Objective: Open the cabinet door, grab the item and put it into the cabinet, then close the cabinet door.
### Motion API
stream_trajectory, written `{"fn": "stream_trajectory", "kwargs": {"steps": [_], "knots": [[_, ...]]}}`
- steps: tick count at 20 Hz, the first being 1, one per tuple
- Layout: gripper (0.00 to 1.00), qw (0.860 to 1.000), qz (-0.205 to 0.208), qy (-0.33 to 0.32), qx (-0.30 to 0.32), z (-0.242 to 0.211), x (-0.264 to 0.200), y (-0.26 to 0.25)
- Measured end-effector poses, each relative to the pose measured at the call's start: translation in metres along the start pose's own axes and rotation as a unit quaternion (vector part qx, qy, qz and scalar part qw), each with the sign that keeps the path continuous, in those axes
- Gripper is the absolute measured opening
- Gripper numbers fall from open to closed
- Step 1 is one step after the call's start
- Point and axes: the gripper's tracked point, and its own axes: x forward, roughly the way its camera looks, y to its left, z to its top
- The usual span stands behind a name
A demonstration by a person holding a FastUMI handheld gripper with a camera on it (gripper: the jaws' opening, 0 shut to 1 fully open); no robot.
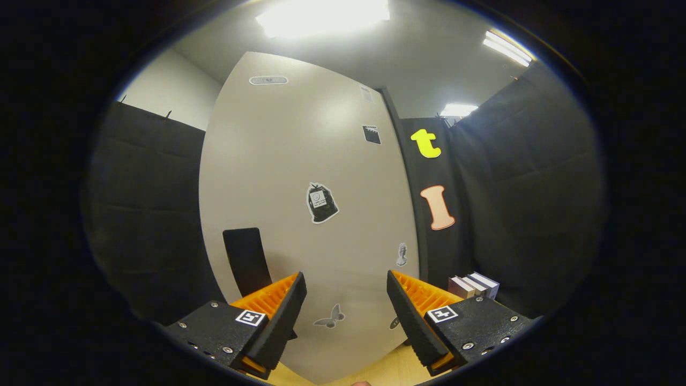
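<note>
1. The gripper point(347, 305) points at the cabinet with its fingers spread wide and nothing between them; under them runs a strip of pale wooden desk point(375, 370).
2. Just ahead of the fingers stands the door point(300, 177), a tall, flat, beige panel, seemingly shut; it carries small stickers, a butterfly point(329, 317) low between the fingers and a dark bag point(321, 202) higher up.
3. A dark flat handle point(247, 260) sits on the door beyond the left finger; it looks like the one place to take hold, since the rest of the panel is smooth and would likely slip under the pads.
4. The door is probably stiff and fairly light, swinging on hinges; a pinch on the handle's edge and a steady pull along the arc should serve; which side is hinged cannot be told.
5. Beyond the right finger, beside the cabinet, stand some books point(474, 286), rigid and easy to pinch across the covers; whether one is the item is uncertain.
6. Farther off hangs the black cloth wall point(514, 177); ceiling lights point(321, 16) glare above.
</note>
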Motion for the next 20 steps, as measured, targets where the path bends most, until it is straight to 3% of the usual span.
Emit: {"fn": "stream_trajectory", "kwargs": {"steps": [11,20], "knots": [[0.94,0.999,0.036,0.022,-0.010,-0.023,0.056,0.063],[0.94,0.999,0.020,0.007,-0.024,-0.016,0.029,0.050]]}}
